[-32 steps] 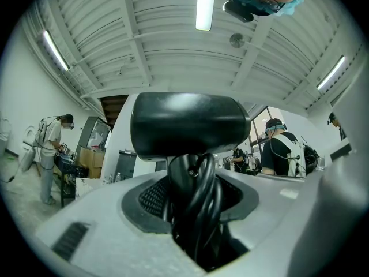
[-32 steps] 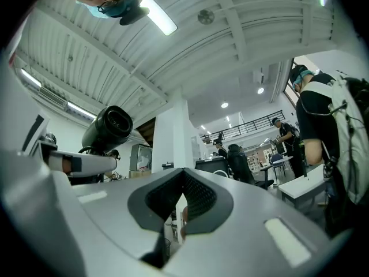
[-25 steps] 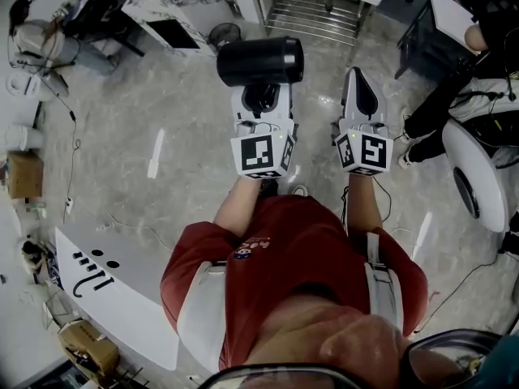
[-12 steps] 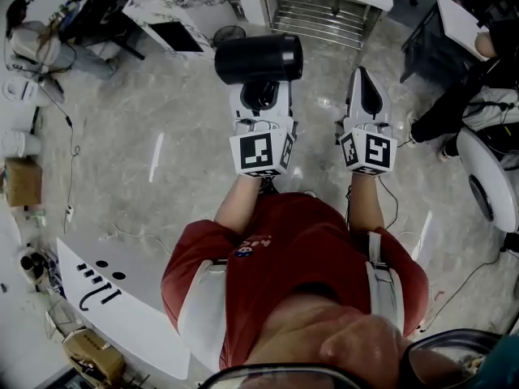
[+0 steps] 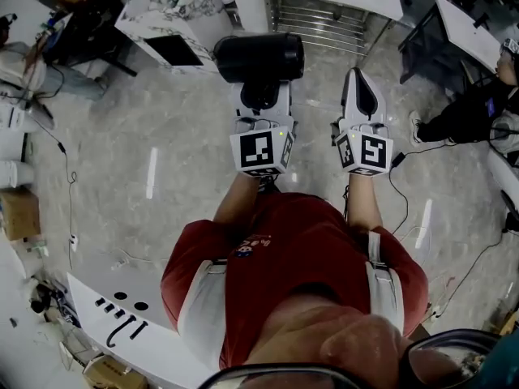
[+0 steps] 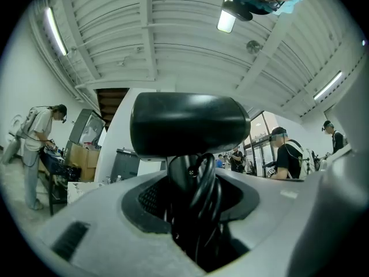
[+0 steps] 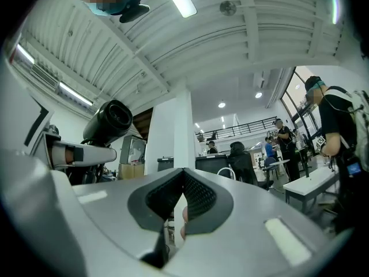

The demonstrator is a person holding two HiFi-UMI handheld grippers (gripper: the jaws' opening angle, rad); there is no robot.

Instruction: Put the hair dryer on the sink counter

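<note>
The black hair dryer point(image 5: 259, 57) is held up in front of me, barrel lying crosswise above my left gripper point(image 5: 262, 96). In the left gripper view the barrel point(image 6: 187, 123) fills the middle, and its handle with the coiled black cord point(image 6: 196, 201) sits between the jaws, which are shut on it. My right gripper point(image 5: 362, 87) is level with it to the right, jaws closed together and nothing in them point(image 7: 183, 175). From the right gripper view the hair dryer point(image 7: 109, 122) shows at upper left.
A marble-patterned counter with a dark rectangular basin point(image 5: 166, 27) stands ahead to the left. A metal rack point(image 5: 324, 19) is straight ahead. A white panel with hooks point(image 5: 122, 331) lies at lower left. A person point(image 5: 474, 108) sits at right. Cables point(image 5: 405, 168) run over the marble floor.
The room has slid down and left in the head view as I walk forward. Both grippers keep their places and the left keeps its hold.
</note>
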